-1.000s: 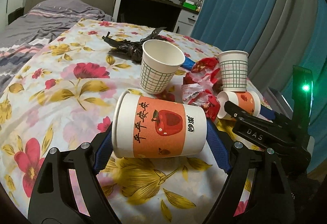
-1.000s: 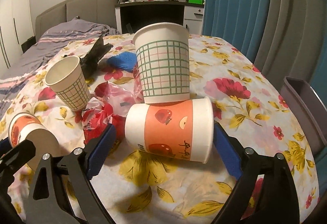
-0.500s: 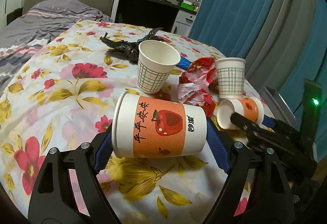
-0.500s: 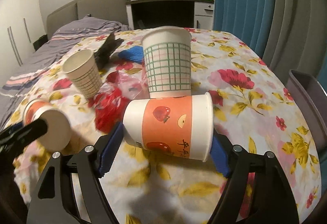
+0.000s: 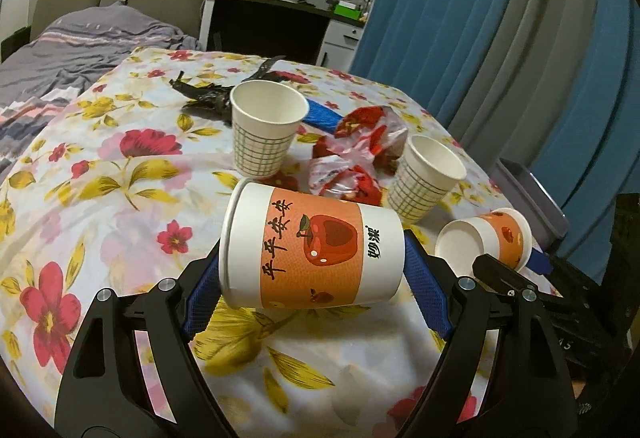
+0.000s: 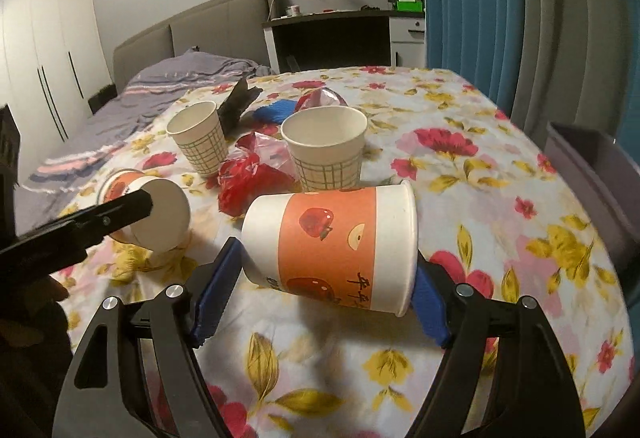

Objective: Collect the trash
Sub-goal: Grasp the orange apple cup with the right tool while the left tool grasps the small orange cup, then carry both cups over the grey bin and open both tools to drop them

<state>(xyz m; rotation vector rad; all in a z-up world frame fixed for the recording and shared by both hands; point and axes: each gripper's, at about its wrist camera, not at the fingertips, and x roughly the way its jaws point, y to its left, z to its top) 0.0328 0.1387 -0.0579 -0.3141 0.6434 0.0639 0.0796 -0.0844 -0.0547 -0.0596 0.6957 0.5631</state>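
Two apple cups held sideways, bound for the bin.
Left gripper [image 5: 312, 278] clamps one apple cup [image 5: 312, 252], right gripper [image 6: 320, 292] clamps the other apple cup [image 6: 332, 246]; squeeze gently, tip rim-first into the grey bin [image 6: 592, 166] beside the table.

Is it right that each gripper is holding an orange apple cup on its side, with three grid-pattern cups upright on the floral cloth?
Not quite: there are two grid-pattern cups upright, not three, one further back and one nearer, as the right wrist view shows. The rest holds: the left gripper and right gripper each grip an orange apple cup on its side.
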